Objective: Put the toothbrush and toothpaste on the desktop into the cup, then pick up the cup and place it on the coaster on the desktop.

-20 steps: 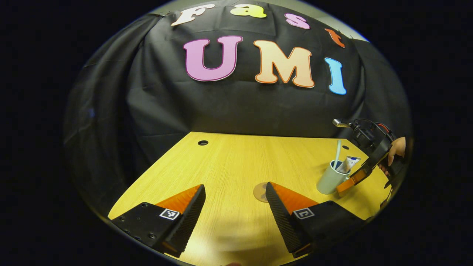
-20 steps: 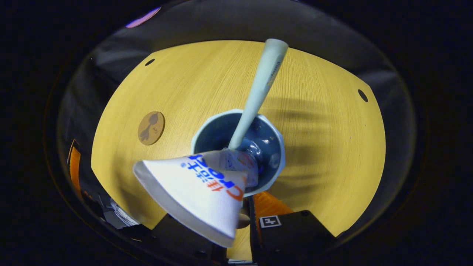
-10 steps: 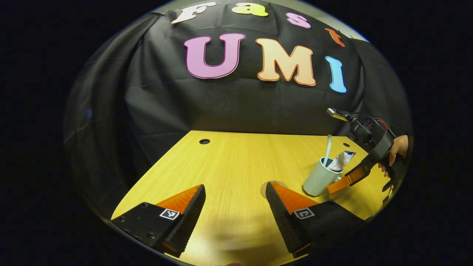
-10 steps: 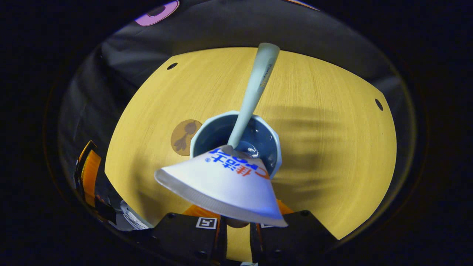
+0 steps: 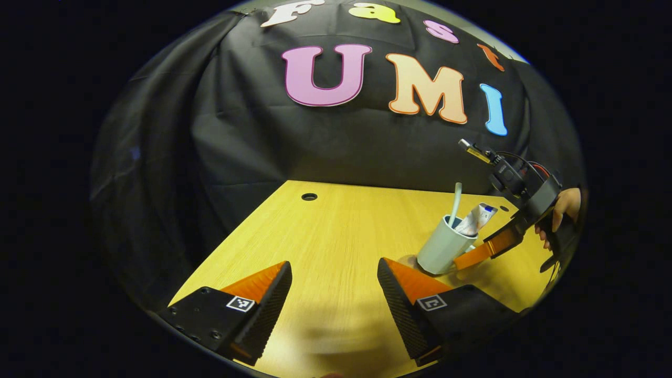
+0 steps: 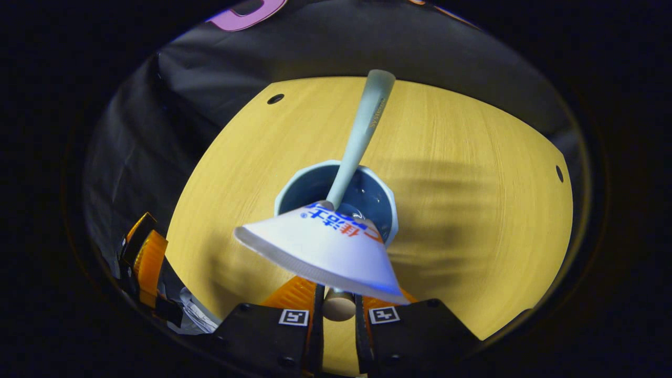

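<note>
A pale cup (image 5: 442, 247) stands on the yellow wooden desktop (image 5: 336, 231), tilted slightly, with a toothbrush (image 5: 454, 203) and a toothpaste tube (image 5: 475, 219) standing inside it. In the left gripper view, the right gripper (image 5: 475, 255) reaches to the cup from the side away from the camera's centre, its fingers meeting the cup's handle side, while a hand (image 5: 560, 210) grips the tool's body beyond the cup. A sliver of the round brown coaster (image 5: 407, 260) peeks out at the cup's base, on the side nearer the left gripper (image 5: 336, 299), so the cup sits at or over the coaster; whether it rests fully on it cannot be told.

From the right gripper view, the cup (image 6: 336, 197) is seen from above, its dark interior holding the toothbrush handle (image 6: 362, 134), which leans toward the far edge of the desktop, and the broad crimped end of the toothpaste tube (image 6: 325, 252), which leans toward the camera. The right gripper's 2 fingers are drawn narrow around a small rounded piece, apparently the cup's handle (image 6: 338, 307).

The left gripper hovers nearer than the cup with its 2 fingers spread wide, gripping nothing.
</note>
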A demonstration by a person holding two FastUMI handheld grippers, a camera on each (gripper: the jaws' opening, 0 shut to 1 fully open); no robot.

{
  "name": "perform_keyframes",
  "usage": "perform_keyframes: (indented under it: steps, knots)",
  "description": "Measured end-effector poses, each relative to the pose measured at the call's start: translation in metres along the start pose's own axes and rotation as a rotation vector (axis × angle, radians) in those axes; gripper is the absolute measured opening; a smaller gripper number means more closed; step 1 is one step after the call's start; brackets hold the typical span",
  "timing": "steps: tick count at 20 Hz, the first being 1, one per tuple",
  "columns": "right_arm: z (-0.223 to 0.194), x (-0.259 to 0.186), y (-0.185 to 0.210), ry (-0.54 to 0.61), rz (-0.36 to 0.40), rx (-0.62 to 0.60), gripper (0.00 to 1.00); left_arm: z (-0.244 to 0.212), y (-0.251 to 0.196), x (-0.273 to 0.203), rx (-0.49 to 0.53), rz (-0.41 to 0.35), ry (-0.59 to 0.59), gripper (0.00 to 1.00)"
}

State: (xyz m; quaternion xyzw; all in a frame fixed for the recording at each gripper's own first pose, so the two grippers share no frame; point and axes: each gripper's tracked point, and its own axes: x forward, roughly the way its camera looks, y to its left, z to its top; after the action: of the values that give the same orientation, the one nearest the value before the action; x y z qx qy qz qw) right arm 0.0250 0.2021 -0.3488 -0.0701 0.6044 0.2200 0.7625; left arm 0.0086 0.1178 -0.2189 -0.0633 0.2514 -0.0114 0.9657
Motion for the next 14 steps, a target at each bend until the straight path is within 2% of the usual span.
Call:
perform_keyframes:
  steps: [4,5,7,8,9,10,11,12,13,14]
  knots:
    - [0.007,0.005,0.006,-0.001,-0.022,-0.055,0.27,-0.003,0.015,0.003,-0.018,0.024,0.006,0.95]
    - [0.005,0.001,0.003,0.006,-0.037,-0.071,0.22,-0.003,0.017,0.003,-0.022,0.027,0.005,0.95]
    - [0.006,0.0,0.003,0.011,-0.051,-0.093,0.23,-0.005,0.017,0.006,-0.028,0.025,0.009,0.95]
    - [0.005,0.0,0.003,0.013,-0.06,-0.102,0.27,-0.005,0.016,0.006,-0.031,0.023,0.01,0.95]
    - [0.005,0.002,0.002,0.01,-0.071,-0.118,0.22,-0.005,0.016,0.008,-0.034,0.022,0.011,0.96]
    - [0.006,0.001,0.001,0.011,-0.081,-0.133,0.27,-0.006,0.014,0.009,-0.037,0.019,0.012,0.95]
    - [0.006,-0.001,0.001,0.013,-0.083,-0.145,0.23,-0.006,0.012,0.01,-0.039,0.016,0.015,0.96]
    - [0.006,-0.001,0.003,0.013,-0.07,-0.151,0.24,-0.006,0.01,0.011,-0.038,0.011,0.015,0.95]
    - [0.007,-0.001,0.005,0.004,-0.063,-0.157,0.27,-0.005,0.008,0.012,-0.037,0.006,0.012,0.95]
    - [0.008,-0.004,0.007,-0.005,-0.052,-0.16,0.39,-0.003,0.004,0.013,-0.036,-0.002,0.009,0.95]
